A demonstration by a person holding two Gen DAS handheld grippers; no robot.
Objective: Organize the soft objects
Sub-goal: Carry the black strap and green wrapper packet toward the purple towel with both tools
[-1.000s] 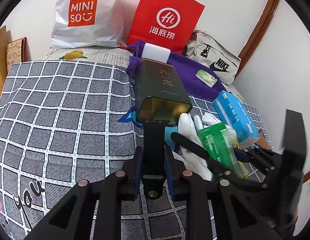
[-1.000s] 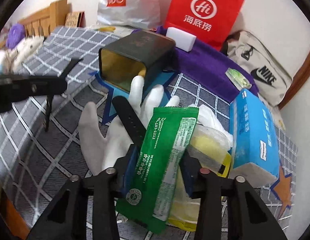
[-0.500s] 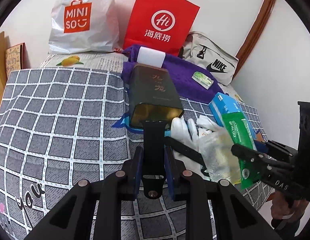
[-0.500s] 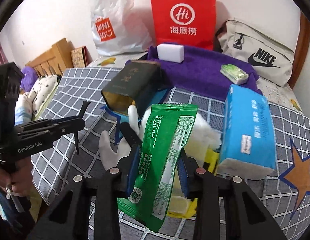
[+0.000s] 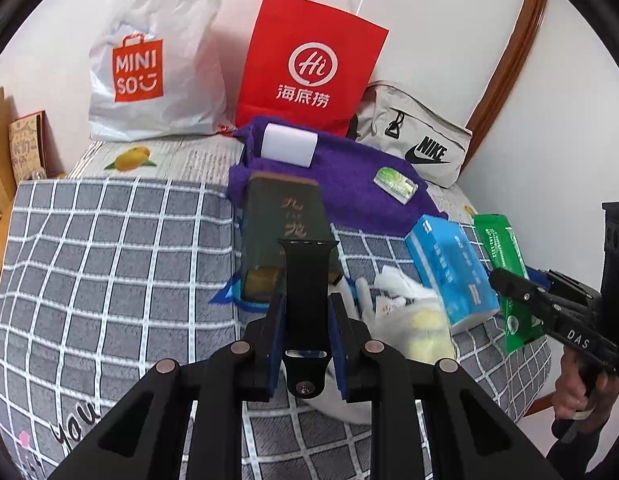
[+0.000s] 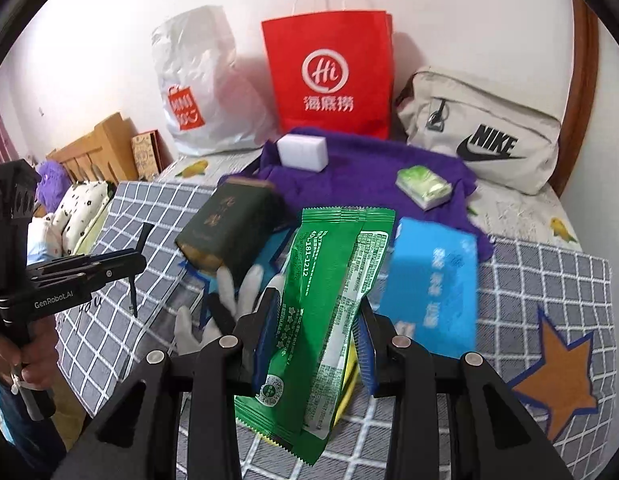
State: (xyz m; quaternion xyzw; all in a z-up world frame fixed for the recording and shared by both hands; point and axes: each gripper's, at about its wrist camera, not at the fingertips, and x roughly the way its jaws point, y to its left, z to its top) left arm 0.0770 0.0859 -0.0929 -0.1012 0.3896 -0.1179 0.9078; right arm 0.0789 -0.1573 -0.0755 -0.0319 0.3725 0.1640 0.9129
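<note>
My left gripper [image 5: 307,306] is shut on a black watch strap [image 5: 307,264], which stands up between the pads above the checked grey bed cover [image 5: 109,264]. My right gripper [image 6: 317,304] is shut on a long green packet [image 6: 329,292], held in the air over the pile. In the left wrist view the right gripper [image 5: 521,284] and its green packet [image 5: 499,244] hang at the right. The right wrist view shows the left gripper [image 6: 135,258] at the left. A white glove [image 6: 233,292] with a second black strap [image 6: 219,314] on it lies below.
A dark green tin [image 5: 285,220] lies on its side mid-bed, beside a blue tissue pack [image 5: 449,268] and a clear bag with something yellow [image 5: 425,320]. Behind: a purple towel [image 5: 349,172] bearing a white block [image 5: 287,146] and a small green pack [image 5: 395,184], a red bag [image 5: 309,68], a white bag [image 5: 149,68] and a beige pouch [image 5: 421,140].
Both grippers have risen. The right one lifted the green packet off the pile and carried it right, with a roll. The left one raised the strap slightly.
</note>
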